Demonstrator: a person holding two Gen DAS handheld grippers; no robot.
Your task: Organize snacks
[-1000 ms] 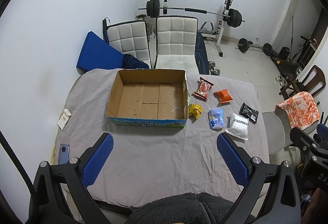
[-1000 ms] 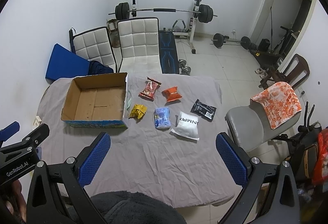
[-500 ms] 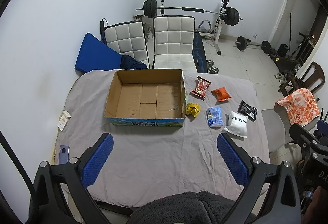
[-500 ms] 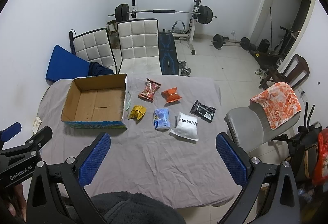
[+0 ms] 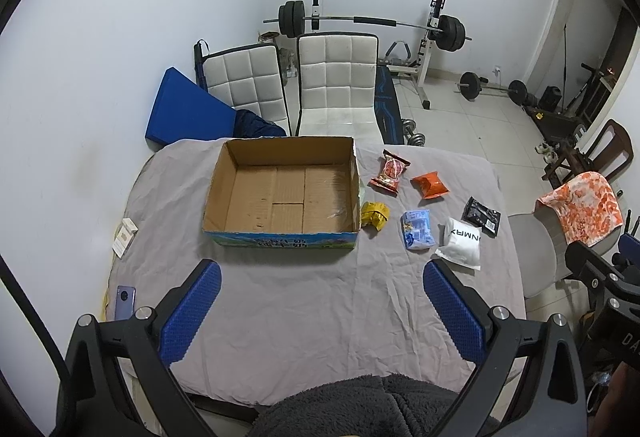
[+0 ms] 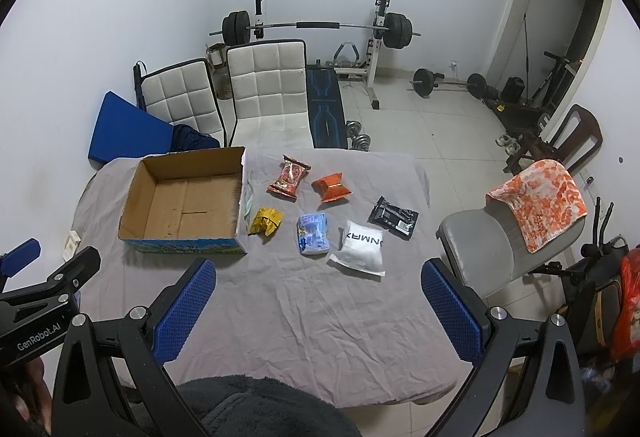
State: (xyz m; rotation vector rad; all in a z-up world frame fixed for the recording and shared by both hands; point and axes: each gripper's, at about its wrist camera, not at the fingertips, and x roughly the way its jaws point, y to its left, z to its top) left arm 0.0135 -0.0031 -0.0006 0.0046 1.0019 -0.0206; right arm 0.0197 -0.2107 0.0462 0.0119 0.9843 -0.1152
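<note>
An empty cardboard box (image 5: 224, 193) (image 6: 136, 197) stands on the grey-clothed table (image 5: 312, 309), left of several snack packs. These are a red pack (image 5: 390, 173) (image 6: 289, 177), an orange pack (image 5: 430, 185) (image 6: 331, 187), a yellow pack (image 5: 374, 215) (image 6: 266, 221), a light blue pack (image 5: 418, 229) (image 6: 314, 235), a white pack (image 5: 460, 244) (image 6: 360, 249) and a black pack (image 5: 482, 216) (image 6: 393, 216). My left gripper (image 5: 320, 285) hovers open above the near table, in front of the box. My right gripper (image 6: 318, 277) is open too, above the near table before the packs. Neither holds anything.
A white carton (image 5: 125, 237) and a phone (image 5: 125, 303) lie at the table's left edge. Two white chairs (image 5: 336, 77) stand behind the table, a grey chair with an orange cloth (image 6: 536, 205) to its right. Gym weights (image 6: 316, 25) fill the back.
Both views have drifted slightly; the box and packs sit a little higher in frame. Nothing on the table has moved and both grippers stay open.
</note>
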